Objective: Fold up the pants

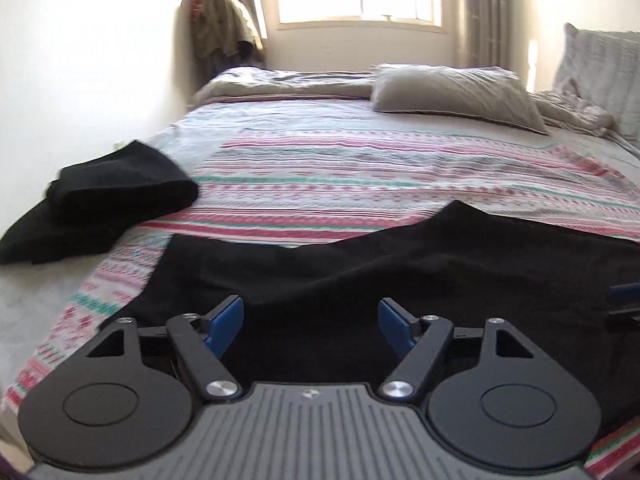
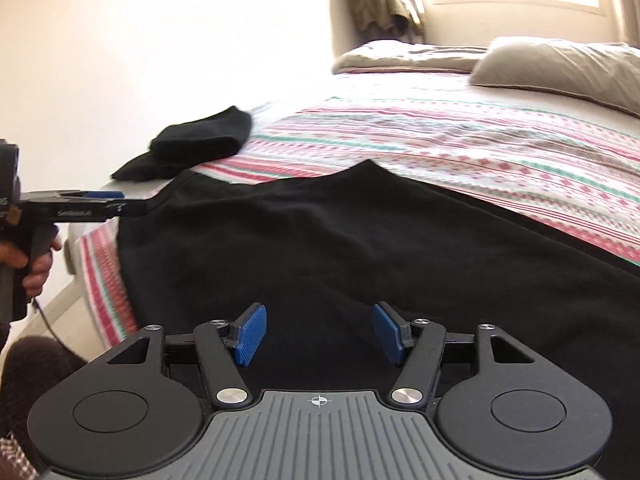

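Observation:
Black pants [image 1: 380, 272] lie spread flat across the near edge of the bed; they also fill the middle of the right wrist view [image 2: 340, 248]. My left gripper [image 1: 311, 322] is open just above the pants, holding nothing. It shows from the side at the pants' left edge in the right wrist view [image 2: 120, 200]. My right gripper [image 2: 319, 330] is open over the pants, holding nothing; its tip shows at the right edge of the left wrist view [image 1: 626, 300].
A folded black garment [image 1: 100, 196] lies at the bed's left edge, also in the right wrist view [image 2: 196, 148]. The striped bedspread [image 1: 360, 168] covers the bed. A grey pillow [image 1: 460, 92] and a crumpled blanket [image 1: 280, 80] lie at the far end under a window.

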{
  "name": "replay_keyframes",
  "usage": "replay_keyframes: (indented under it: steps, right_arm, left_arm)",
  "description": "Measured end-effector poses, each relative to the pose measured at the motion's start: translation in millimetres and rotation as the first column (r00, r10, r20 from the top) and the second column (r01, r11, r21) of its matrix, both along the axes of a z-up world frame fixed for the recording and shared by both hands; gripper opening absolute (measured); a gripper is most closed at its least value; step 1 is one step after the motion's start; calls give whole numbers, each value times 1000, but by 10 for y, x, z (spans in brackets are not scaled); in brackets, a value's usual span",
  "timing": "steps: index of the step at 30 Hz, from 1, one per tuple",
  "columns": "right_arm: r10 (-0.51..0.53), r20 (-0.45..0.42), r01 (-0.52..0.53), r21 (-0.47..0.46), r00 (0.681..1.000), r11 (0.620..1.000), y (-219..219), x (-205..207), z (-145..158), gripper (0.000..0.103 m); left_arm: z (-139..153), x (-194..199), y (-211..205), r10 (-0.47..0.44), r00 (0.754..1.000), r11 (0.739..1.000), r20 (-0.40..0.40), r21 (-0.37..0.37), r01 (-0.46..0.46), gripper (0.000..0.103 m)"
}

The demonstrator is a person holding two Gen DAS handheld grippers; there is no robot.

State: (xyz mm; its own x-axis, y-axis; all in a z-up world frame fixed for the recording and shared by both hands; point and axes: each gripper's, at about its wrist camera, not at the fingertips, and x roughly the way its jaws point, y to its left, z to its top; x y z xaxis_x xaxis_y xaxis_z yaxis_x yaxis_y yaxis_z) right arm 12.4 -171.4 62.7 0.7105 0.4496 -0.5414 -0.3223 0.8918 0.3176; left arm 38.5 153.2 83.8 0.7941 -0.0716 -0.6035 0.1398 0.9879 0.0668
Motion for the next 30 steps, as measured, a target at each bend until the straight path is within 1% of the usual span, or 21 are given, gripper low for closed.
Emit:
replay_keyframes:
  steps: [2,5,7,11,13,14,19,20,21,22,23,24,26,28,30]
  right_arm:
    - [-58,-17,58,-9,998,998,-134,42,-53,60]
    - [-127,-16,126,-48,992,991,-267,68,-125,67]
    - [-156,-11,154,-75,988,985,-350,59,-159,67]
    - [-195,5,194,-135,981,972,-477,37,-223,70]
    - [-211,13,210,-165,977,964,-543,52,-244,71]
    - [-219,16,218,-176,976,960,-586,49,-257,71]
    - [-262,27,262,-201,965,944,-859,22,-313,71]
    - [-275,24,274,-200,961,941,-918,21,-328,71]
    - [-288,20,287,-199,957,937,-979,23,-346,71]
    - [-304,15,301,-198,953,933,-1048,19,-366,71]
    - [-317,11,313,-198,948,929,-1099,23,-386,71]
    - [-334,7,328,-198,943,924,-1162,24,-411,71]
    - [-351,11,346,-196,936,917,-1248,17,-442,71]
    - [-362,22,360,-190,932,913,-1317,5,-462,71]
    - [-377,31,376,-187,926,908,-1369,-11,-483,71]
  left_arm:
    - [-44,216,-232,-72,997,997,-16,9,72,90]
    - [-123,585,-545,-162,986,987,-32,5,162,90]
    - [-197,817,-748,-216,976,976,-34,14,217,90]
    - [-391,1232,-1031,-289,957,954,-37,69,291,88]
    - [-482,1400,-1125,-301,953,950,-43,73,303,87]
    - [-517,1475,-1138,-305,951,950,-49,59,308,86]
    - [-645,1738,-1182,-325,945,945,-50,-68,321,79]
    - [-638,1770,-1197,-323,945,944,-53,-97,317,75]
    - [-656,1812,-1197,-322,945,941,-62,-131,312,59]
    - [-668,1850,-1190,-324,943,935,-74,-173,308,34]
    - [-666,1862,-1187,-324,942,930,-86,-210,300,29]
    - [-671,1865,-1208,-312,946,933,-86,-219,287,28]
    - [-669,1845,-1205,-300,952,933,-57,-224,281,25]
    - [-683,1842,-1149,-273,961,930,-31,-263,256,24]
    - [-703,1840,-1108,-247,969,931,-7,-277,236,23]
